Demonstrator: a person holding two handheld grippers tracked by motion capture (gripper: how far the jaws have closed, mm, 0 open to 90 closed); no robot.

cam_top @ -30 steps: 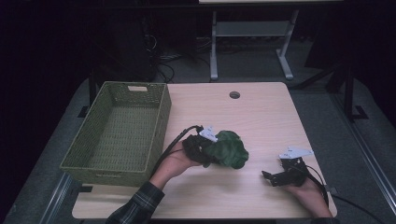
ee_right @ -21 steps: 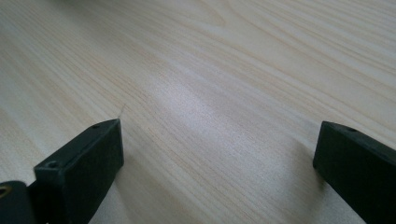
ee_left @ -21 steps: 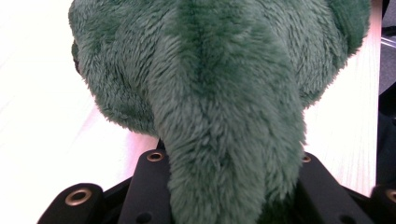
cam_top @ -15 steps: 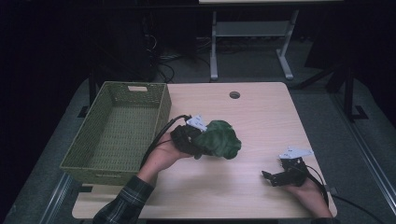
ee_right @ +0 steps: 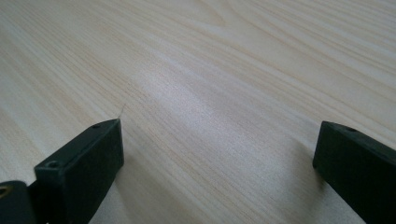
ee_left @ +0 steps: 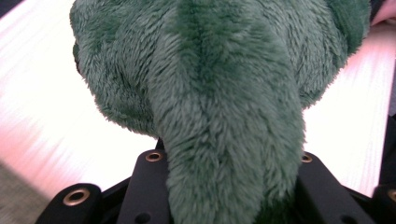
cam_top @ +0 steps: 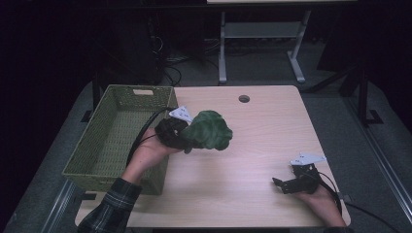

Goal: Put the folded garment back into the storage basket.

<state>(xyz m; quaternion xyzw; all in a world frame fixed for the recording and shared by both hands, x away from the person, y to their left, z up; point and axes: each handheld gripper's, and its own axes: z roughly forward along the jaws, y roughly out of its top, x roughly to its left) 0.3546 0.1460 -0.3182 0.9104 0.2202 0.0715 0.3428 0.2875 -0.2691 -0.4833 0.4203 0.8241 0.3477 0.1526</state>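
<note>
Sideways, the green plush toy [cam_top: 208, 130] juts right from the left gripper [cam_top: 180, 135], jaws clamped.

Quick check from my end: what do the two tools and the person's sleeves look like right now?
Both the left tool and the right tool are black, two-jawed, each topped by a grey three-cornered plate and trailing a black cable. The left sleeve is dark plaid. The black jaws have small screw holes.

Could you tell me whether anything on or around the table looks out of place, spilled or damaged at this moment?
Nothing stands out. The left tool is clamped on the green plush toy beside the green basket, which sits upright and looks empty. The right tool rests open on the bare wooden table. No spill or damage is visible.
</note>
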